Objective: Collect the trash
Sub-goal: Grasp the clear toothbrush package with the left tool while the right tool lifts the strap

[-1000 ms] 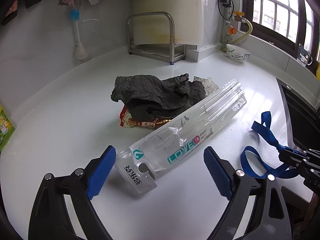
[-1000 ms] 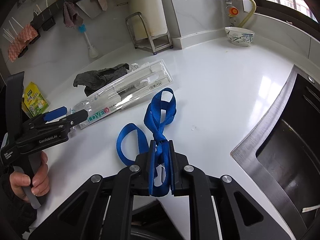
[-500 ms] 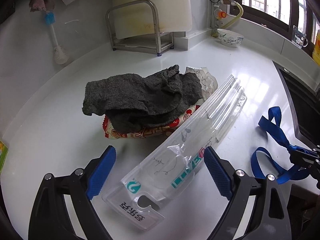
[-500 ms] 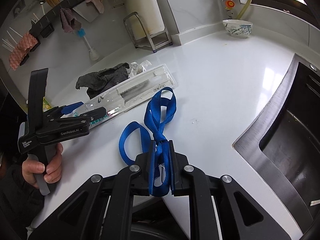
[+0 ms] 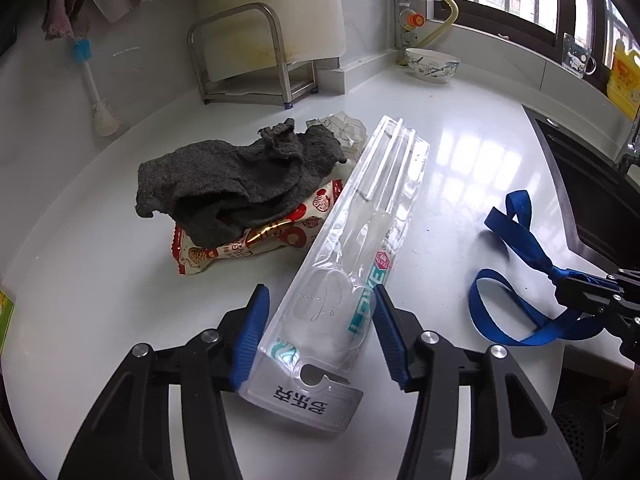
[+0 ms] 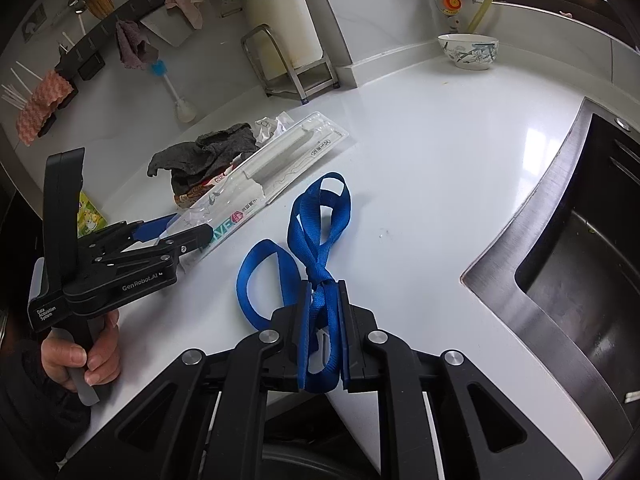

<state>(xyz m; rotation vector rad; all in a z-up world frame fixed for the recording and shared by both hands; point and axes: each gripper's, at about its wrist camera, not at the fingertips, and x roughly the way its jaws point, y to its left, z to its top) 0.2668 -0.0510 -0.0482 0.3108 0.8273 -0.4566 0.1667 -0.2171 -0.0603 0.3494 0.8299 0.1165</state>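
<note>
While the left hand-held gripper (image 5: 320,332) brackets the clear package (image 5: 352,264) (pads touching), right (image 6: 323,312) clamps strap (image 6: 316,232).

The worktop (image 5: 460,184) is glossy white. On it, the clear plastic package (image 5: 360,248) carries teal lettering, a small red badge and black characters on its near white end. Left of it, the rag (image 5: 236,184) is charcoal grey, over a snack wrapper (image 5: 248,248) printed red, cream and gold. The strap (image 6: 316,236) on the right is bright blue. The left claw (image 5: 318,334) has blue ribbed pads on black arms. The far bowl (image 5: 432,65) is white with a dark blue-green painted pattern.
</note>
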